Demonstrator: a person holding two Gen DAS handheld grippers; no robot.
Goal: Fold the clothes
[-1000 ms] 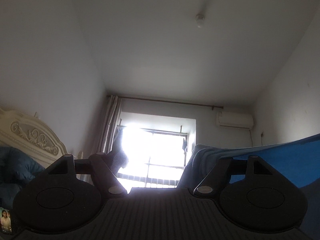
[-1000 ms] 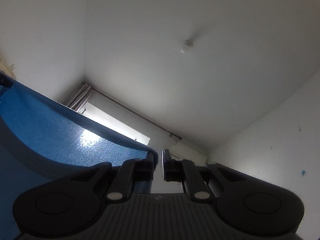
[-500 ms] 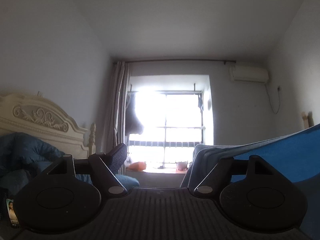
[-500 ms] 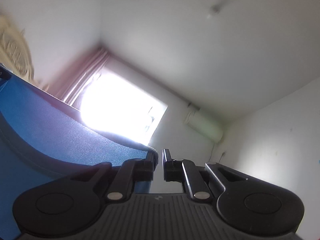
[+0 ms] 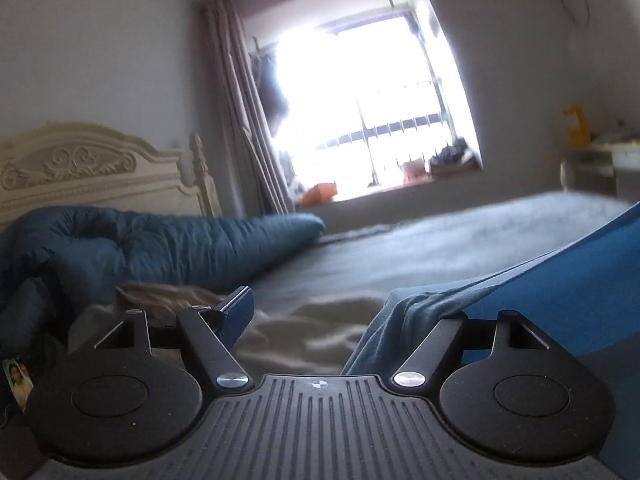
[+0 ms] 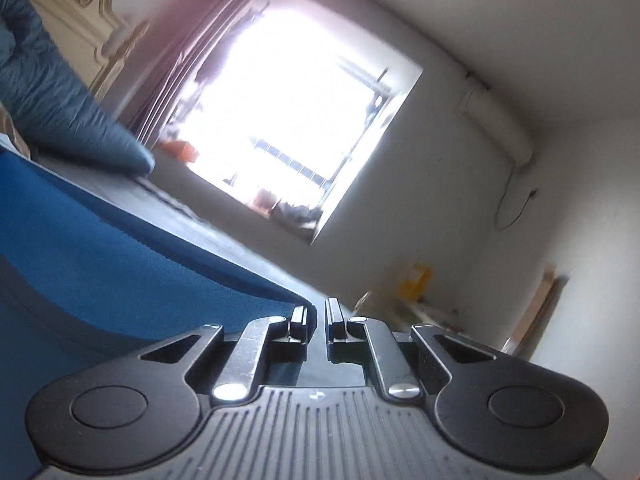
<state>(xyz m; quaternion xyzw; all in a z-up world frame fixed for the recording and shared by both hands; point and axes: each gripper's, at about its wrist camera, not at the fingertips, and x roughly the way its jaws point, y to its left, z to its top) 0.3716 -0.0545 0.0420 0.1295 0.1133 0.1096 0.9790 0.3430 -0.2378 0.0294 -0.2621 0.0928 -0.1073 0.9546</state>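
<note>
Both views have swung down since a second ago: then they showed mostly ceiling, now the bed and the window fill them.

In the left wrist view the left claw has its jaws wide apart. Its left finger stands free, with nothing against its pad. The blue cloth is bunched and draped over the right finger, so that finger is hidden and I cannot tell whether the cloth is pinched or only hanging there. From that bunch the cloth runs in a taut band toward the right edge of the view, held above the bed. Below the claw lies a beige crumpled sheet. A dark blue quilt is heaped along the head of the bed, in front of a cream carved headboard. A curtain hangs at the left side of the window.

In the right wrist view the right claw has its jaws nearly together, with only a thin gap between the pads. The blue cloth comes in from the left and its edge ends at the left finger; the claw reads as clamped on that corner. The view is rolled, so the bed's far edge slants. An air conditioner sits on the wall right of the window, and a yellow item stands blurred near the far corner.
</note>
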